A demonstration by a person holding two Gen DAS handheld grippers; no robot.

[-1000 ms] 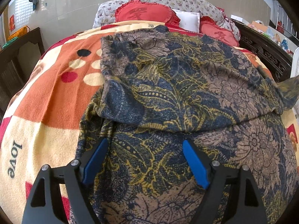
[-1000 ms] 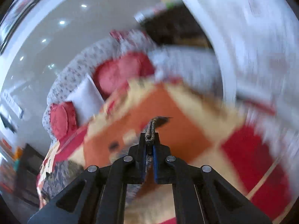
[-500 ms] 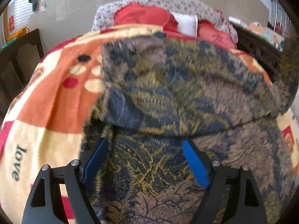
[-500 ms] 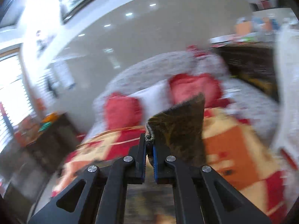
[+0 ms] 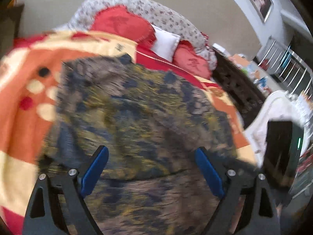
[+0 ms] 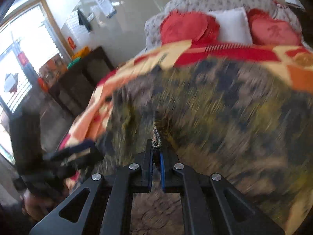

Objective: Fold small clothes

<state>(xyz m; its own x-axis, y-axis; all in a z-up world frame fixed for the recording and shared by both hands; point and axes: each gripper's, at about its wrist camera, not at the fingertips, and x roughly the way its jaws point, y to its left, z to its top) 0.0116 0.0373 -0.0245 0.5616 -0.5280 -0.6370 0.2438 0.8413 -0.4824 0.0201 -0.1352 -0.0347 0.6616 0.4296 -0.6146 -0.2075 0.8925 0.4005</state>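
A dark floral garment (image 5: 140, 113) in brown, navy and yellow lies spread on the bed's orange and cream blanket (image 5: 25, 105). One layer is folded over another, with the fold edge just beyond my left gripper (image 5: 150, 166), which is open and empty above the cloth. My right gripper (image 6: 156, 152) is shut on a bunched edge of the garment (image 6: 225, 105), which spreads away to the right in that view. Both views are motion-blurred.
Red cushions (image 5: 121, 25) and a white pillow (image 5: 165, 43) lie at the head of the bed. A dark wooden bed frame (image 5: 236, 88) runs along the right side. A dark cabinet (image 6: 78, 82) and a bright window (image 6: 21, 58) are to the left.
My right gripper has swung leftward across the bed with the garment edge, from pointing away from the cloth to over it. The left view has tilted right; its jaws stay open.
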